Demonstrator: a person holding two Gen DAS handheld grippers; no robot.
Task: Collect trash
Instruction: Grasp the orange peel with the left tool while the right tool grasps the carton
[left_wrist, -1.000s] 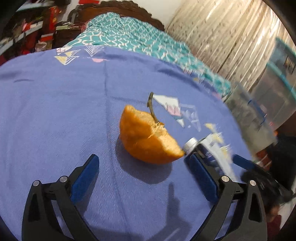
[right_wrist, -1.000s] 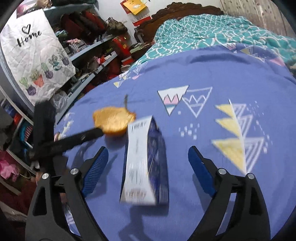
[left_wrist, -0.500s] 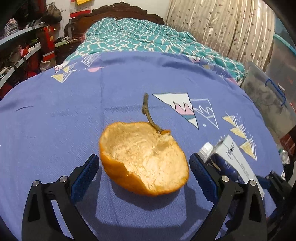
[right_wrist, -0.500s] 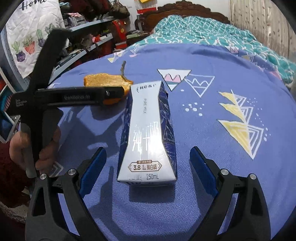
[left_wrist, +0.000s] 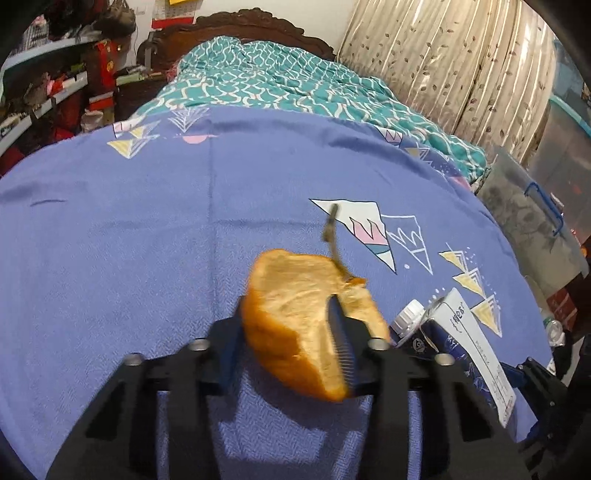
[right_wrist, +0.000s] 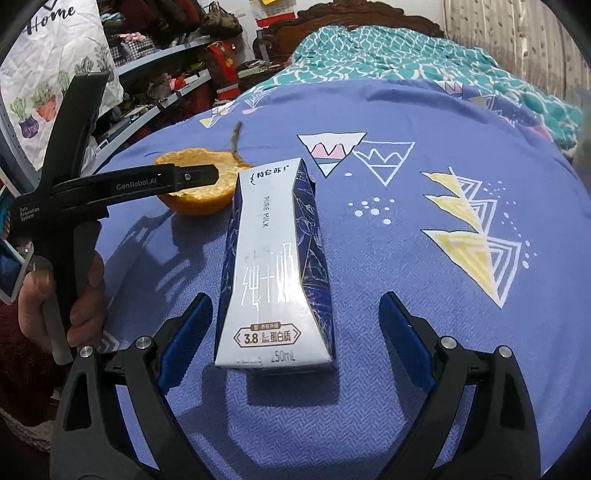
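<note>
An orange peel half (left_wrist: 291, 295) with a stem lies on the blue patterned cloth (left_wrist: 147, 221). My left gripper (left_wrist: 286, 332) is closing on it; both pads press its sides, and it is squeezed and tipped up. The right wrist view shows the same peel (right_wrist: 195, 201) under the left gripper's finger (right_wrist: 192, 177), with a hand (right_wrist: 85, 295) on the handle. A white and navy milk carton (right_wrist: 273, 266) lies flat between the fingers of my open right gripper (right_wrist: 295, 301), touching neither pad. In the left wrist view the carton (left_wrist: 465, 343) lies just right of the peel.
A teal patterned quilt (left_wrist: 295, 88) and a dark wooden headboard (left_wrist: 243, 26) lie beyond the cloth. Cluttered shelves (right_wrist: 155, 85) stand on the left. A clear plastic storage box (left_wrist: 528, 214) and a curtain (left_wrist: 443, 55) are on the right.
The left jaws went from wide open to clamped on the peel, which is now squeezed and tipped up. The right gripper came down around the carton, then held still.
</note>
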